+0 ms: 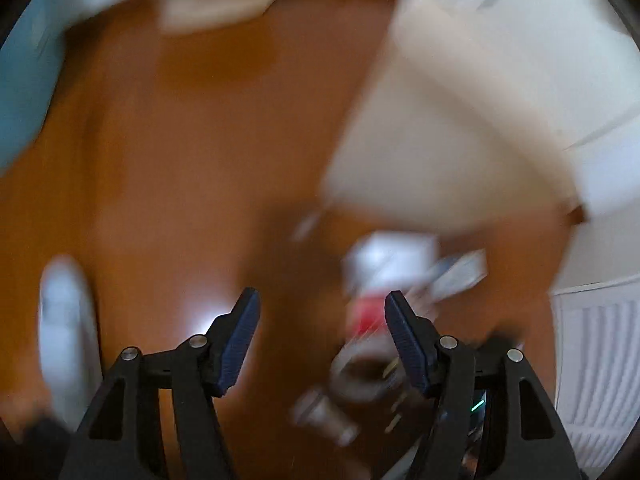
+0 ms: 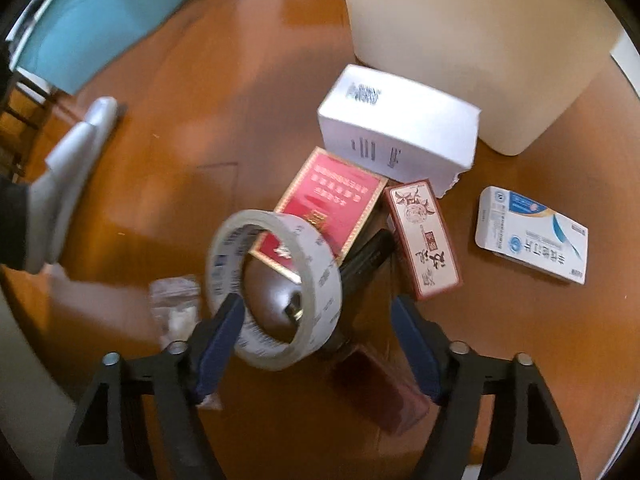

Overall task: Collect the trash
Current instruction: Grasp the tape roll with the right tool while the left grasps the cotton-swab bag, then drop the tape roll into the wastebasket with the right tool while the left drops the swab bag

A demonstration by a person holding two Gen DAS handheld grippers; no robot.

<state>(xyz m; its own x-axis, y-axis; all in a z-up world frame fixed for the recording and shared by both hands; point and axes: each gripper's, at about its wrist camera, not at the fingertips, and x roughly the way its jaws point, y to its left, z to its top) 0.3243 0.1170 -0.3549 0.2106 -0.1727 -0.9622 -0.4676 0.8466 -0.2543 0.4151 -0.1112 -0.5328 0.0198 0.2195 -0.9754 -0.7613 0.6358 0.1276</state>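
A pile of trash lies on the brown floor (image 2: pixel 200 140): a white box (image 2: pixel 400 128), a red and gold box (image 2: pixel 328 208), a narrow patterned box (image 2: pixel 424 240) and a blue and white medicine box (image 2: pixel 532 236). A tilted tape roll (image 2: pixel 276 288) stands between the fingers of my right gripper (image 2: pixel 318 336). The left finger overlaps the roll's rim and the right finger stays clear, so the jaws are open. In the blurred left wrist view my left gripper (image 1: pixel 322 320) is open over the floor, with the smeared pile (image 1: pixel 384 280) just ahead of its right finger.
A tall cream bin (image 2: pixel 472 40) stands behind the pile, also in the left view as the bin (image 1: pixel 452 120). A person's foot in a grey slipper (image 2: pixel 68 176) is at the left, beside a small clear bag (image 2: pixel 176 304). A blue object (image 2: pixel 100 20) sits far left.
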